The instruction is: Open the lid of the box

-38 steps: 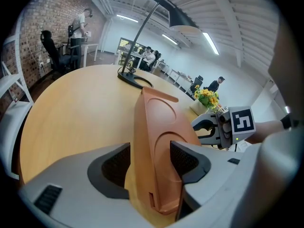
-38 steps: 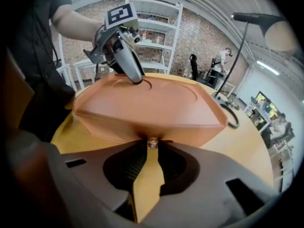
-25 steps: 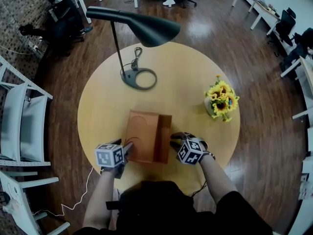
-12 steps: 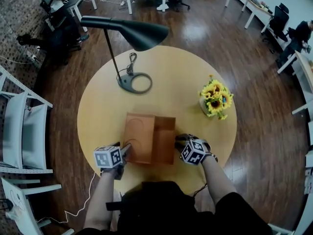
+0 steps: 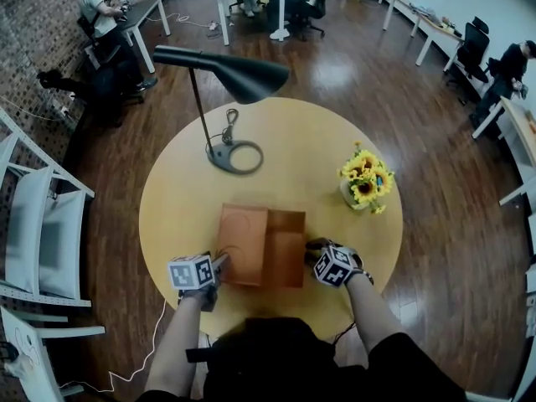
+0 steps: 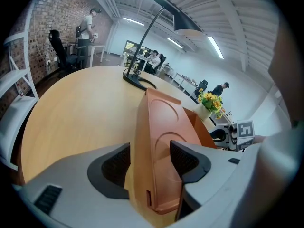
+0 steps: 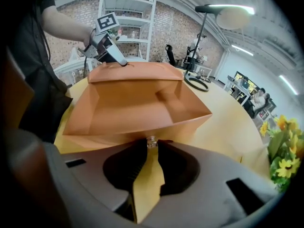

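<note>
A brown box point(image 5: 287, 254) lies on the round yellow table point(image 5: 176, 199), its inside showing. Its lid point(image 5: 243, 243) is swung up and over to the left. My left gripper point(image 5: 222, 263) is at the lid's near left corner. In the left gripper view the lid point(image 6: 159, 127) stands on edge between the two pads point(image 6: 186, 159), gripped by my left gripper point(image 6: 149, 164). My right gripper point(image 5: 311, 250) is at the box's right wall. In the right gripper view my right gripper point(image 7: 151, 150) is pinched on a small clear knob point(image 7: 151, 141) on the box's front wall point(image 7: 128, 125).
A black desk lamp point(image 5: 232, 155) stands at the table's far side, its shade point(image 5: 247, 72) over the middle. A vase of sunflowers point(image 5: 365, 182) is at the right. White chairs point(image 5: 38, 224) stand left of the table. Desks and people are farther off.
The lid has swung farther left and more of the box's inside shows. Both grippers stay on the box. The head view has shifted a little.
</note>
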